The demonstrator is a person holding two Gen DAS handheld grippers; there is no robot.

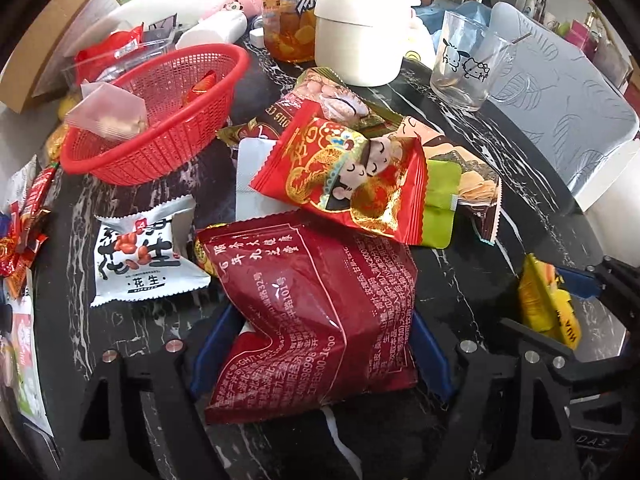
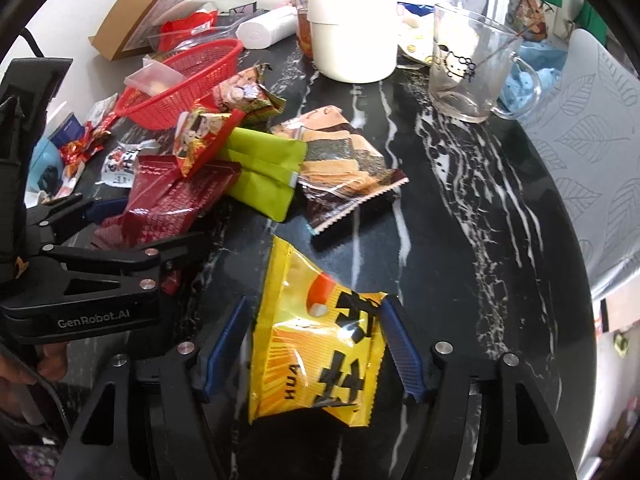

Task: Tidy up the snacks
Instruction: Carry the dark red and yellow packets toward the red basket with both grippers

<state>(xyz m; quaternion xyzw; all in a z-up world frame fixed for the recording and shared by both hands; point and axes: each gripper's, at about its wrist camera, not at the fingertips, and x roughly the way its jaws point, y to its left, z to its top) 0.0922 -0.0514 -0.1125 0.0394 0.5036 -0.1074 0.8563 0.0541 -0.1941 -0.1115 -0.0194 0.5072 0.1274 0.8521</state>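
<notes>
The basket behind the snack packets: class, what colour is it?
Red. The mesh basket shows best in the left wrist view.

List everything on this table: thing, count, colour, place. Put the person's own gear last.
basket: one, red, far left, a clear packet inside
dark red packet: one, between the left fingers
yellow packet: one, between the right fingers
red cartoon packet: one, atop the middle pile
green pouch: one, under the red cartoon packet
seaweed cracker packet: one, brown, right of the pouch
peanut packet: one, white, in front of the basket
pot: one, cream, far centre
glass mug: one, clear, far right
table: one, black marble
left hand-held gripper: black with blue pads
right hand-held gripper: black with blue pads
</notes>
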